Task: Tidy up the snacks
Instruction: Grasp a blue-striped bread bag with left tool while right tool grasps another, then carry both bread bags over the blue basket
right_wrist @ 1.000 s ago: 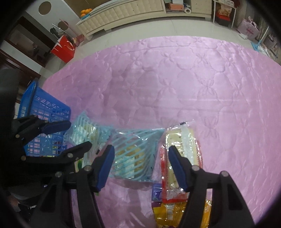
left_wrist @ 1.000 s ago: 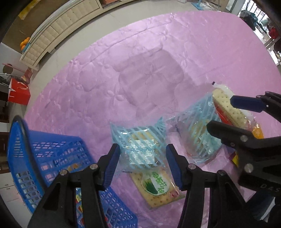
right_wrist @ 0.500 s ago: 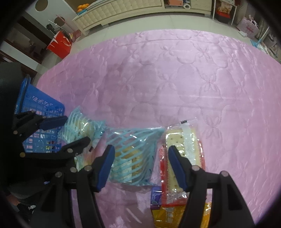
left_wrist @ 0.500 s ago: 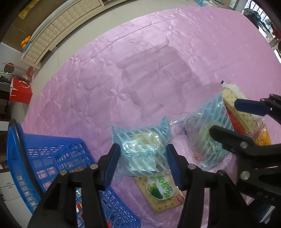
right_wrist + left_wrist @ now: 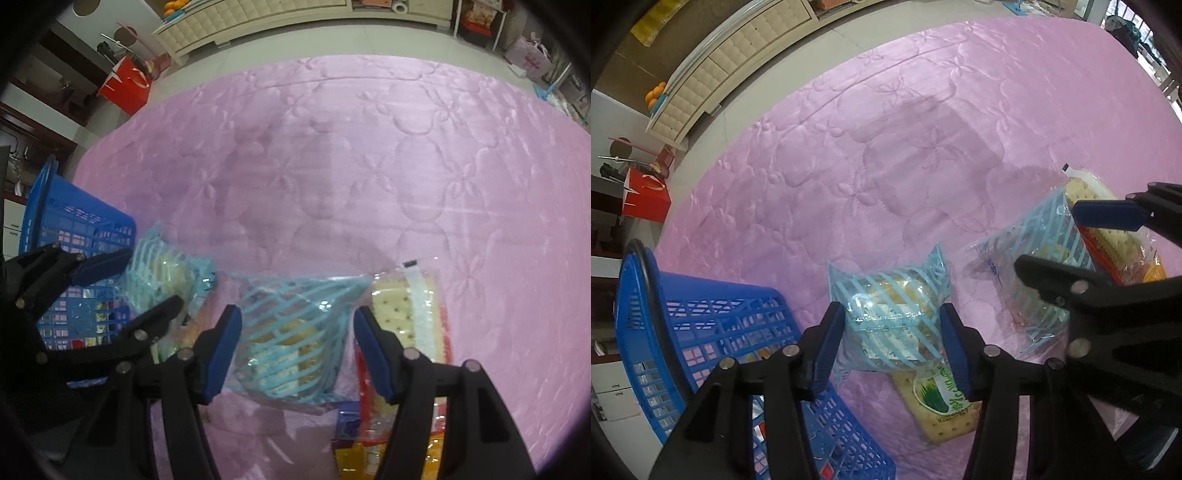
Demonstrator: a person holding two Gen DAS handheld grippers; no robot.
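Note:
Two clear snack bags with light-blue stripes lie on the pink quilt. My left gripper [image 5: 891, 347] points down and is shut on the left bag [image 5: 890, 314], whose film bulges between the blue pads. It also shows as the left gripper [image 5: 155, 277] beside the blue basket [image 5: 74, 221]. My right gripper [image 5: 297, 350] straddles the second striped bag [image 5: 291, 332], jaws open, with a gap at the right pad. The left view shows that right gripper [image 5: 1045, 238] over the same bag [image 5: 1034, 266].
The blue basket [image 5: 701, 314] stands at lower left with packets inside. A cracker pack with a green label [image 5: 938, 398] lies under the held bag. A red-edged cracker pack [image 5: 406, 314] and a yellow packet [image 5: 354, 458] lie right of the second bag. Beyond the quilt [image 5: 369, 147] are floor and cabinets.
The left jaws have narrowed slightly on the striped bag, which now bulges between them. The right gripper has drifted a little over the second bag, jaws unchanged.

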